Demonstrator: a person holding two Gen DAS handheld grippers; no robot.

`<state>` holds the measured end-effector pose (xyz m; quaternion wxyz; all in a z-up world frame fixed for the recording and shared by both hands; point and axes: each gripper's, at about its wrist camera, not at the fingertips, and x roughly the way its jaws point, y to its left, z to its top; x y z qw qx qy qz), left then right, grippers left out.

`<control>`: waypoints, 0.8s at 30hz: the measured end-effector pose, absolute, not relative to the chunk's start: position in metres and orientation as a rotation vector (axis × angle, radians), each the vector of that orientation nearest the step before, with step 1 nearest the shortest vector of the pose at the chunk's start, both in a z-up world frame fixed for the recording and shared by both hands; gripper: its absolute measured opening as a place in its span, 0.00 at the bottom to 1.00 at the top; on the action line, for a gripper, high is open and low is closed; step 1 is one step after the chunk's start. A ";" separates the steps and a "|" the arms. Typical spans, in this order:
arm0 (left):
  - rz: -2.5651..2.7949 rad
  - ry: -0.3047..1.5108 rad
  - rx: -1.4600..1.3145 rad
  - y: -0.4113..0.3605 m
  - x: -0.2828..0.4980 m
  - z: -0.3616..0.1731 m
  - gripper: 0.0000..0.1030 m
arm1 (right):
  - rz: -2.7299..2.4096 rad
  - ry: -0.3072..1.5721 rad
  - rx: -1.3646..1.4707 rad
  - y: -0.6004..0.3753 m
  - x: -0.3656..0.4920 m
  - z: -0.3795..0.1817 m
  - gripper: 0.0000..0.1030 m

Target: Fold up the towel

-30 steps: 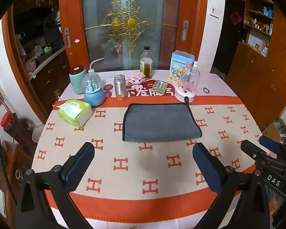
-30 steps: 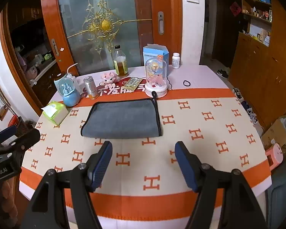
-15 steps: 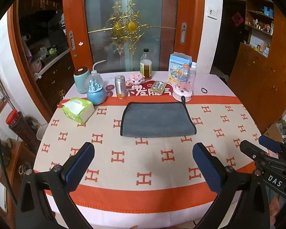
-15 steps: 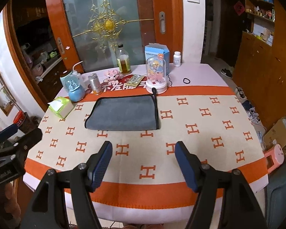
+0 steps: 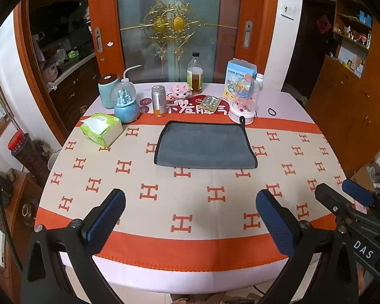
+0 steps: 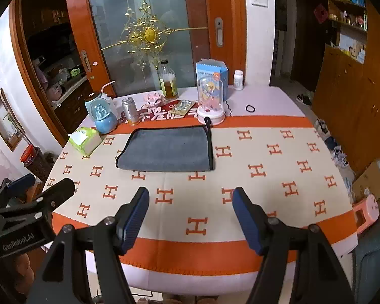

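A grey towel (image 5: 205, 145) with black edging lies folded flat on the far half of the table, its hanging loop at the back right corner; it also shows in the right wrist view (image 6: 166, 152). My left gripper (image 5: 190, 217) is open and empty, held above the table's near edge, well short of the towel. My right gripper (image 6: 191, 217) is open and empty, also back over the near edge. Each gripper shows at the side of the other's view.
The round table has an orange and cream H-pattern cloth (image 5: 215, 195). Behind the towel stand a green tissue box (image 5: 101, 129), a blue snow globe (image 5: 126, 106), a can (image 5: 159, 101), a bottle (image 5: 195, 76), a domed figurine (image 5: 243, 101) and a blue carton (image 5: 240, 76).
Both grippers have pulled back and up from the table; the towel looks farther away and more of the near edge shows. The towel has not moved. Both stay open.
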<state>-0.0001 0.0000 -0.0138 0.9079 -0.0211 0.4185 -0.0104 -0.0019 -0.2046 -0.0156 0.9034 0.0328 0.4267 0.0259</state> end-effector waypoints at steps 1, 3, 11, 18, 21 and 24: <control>-0.023 0.867 -0.042 -0.001 -0.001 -0.015 0.99 | 0.054 0.886 0.071 -0.205 -0.002 -0.017 0.66; -0.024 0.873 -0.041 -0.002 -0.001 -0.016 0.99 | 0.052 0.898 0.075 -0.206 -0.002 -0.019 0.66; -0.025 0.876 -0.040 -0.002 -0.004 -0.017 0.99 | 0.063 0.908 0.062 -0.201 -0.006 -0.022 0.66; -0.042 0.882 -0.032 -0.005 -0.007 -0.019 0.99 | 0.043 0.905 0.061 -0.203 -0.009 -0.021 0.66; -0.046 0.880 -0.028 -0.007 -0.008 -0.018 0.99 | 0.035 0.901 0.058 -0.203 -0.011 -0.020 0.66; -0.044 0.881 -0.029 -0.008 -0.008 -0.018 0.99 | 0.028 0.897 0.054 -0.204 -0.012 -0.018 0.66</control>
